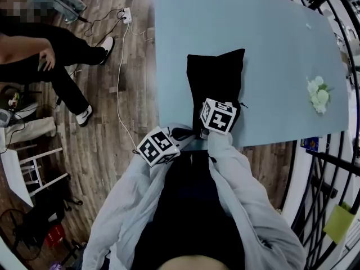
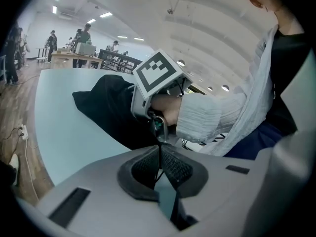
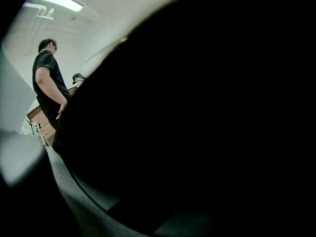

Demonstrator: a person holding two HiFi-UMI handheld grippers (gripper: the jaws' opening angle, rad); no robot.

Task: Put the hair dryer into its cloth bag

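Head view: cloth bag [image 1: 216, 77], contents unclear

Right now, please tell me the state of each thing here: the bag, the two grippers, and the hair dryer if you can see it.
bag, lying on the table, near end at the edge by the grippers.
left gripper, shut, it seems on a thin cord.
right gripper, at the bag's near end; black cloth fills its view, jaws cannot be told.
hair dryer, not seen.
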